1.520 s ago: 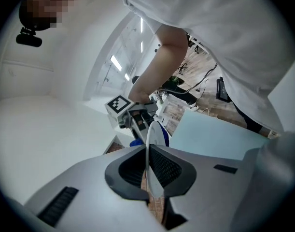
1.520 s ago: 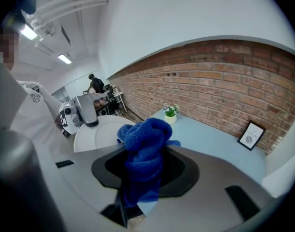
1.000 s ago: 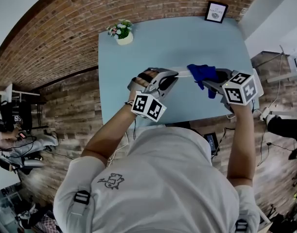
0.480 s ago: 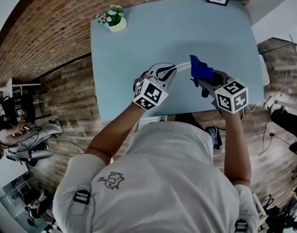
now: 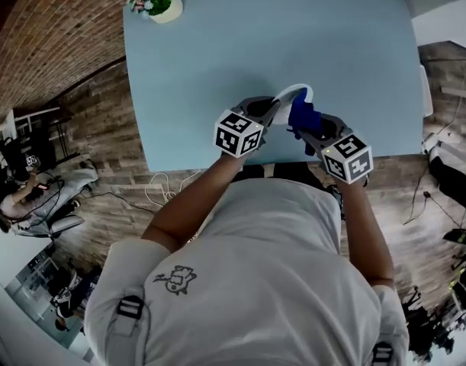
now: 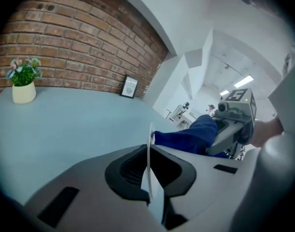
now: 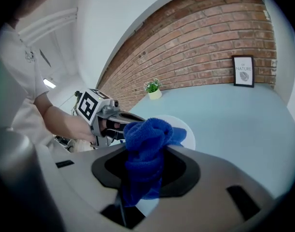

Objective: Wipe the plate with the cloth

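Note:
My left gripper (image 5: 272,107) is shut on the rim of a white plate (image 5: 291,93), which it holds on edge just above the light blue table (image 5: 217,52). In the left gripper view the plate (image 6: 148,170) shows as a thin white edge between the jaws. My right gripper (image 5: 305,124) is shut on a bunched blue cloth (image 5: 303,115). The cloth (image 7: 147,146) rests against the plate's face (image 7: 185,128), right beside the left gripper (image 7: 106,116).
A small pot of flowers (image 5: 160,2) stands at the table's far left corner. A framed picture (image 7: 243,71) leans on the brick wall at the far right. Both grippers hang near the table's front edge. A person (image 5: 34,197) sits on the floor at the left.
Both grippers have come down toward the front part of the table, still holding the plate and the cloth. The left gripper has rolled, turning the plate with it.

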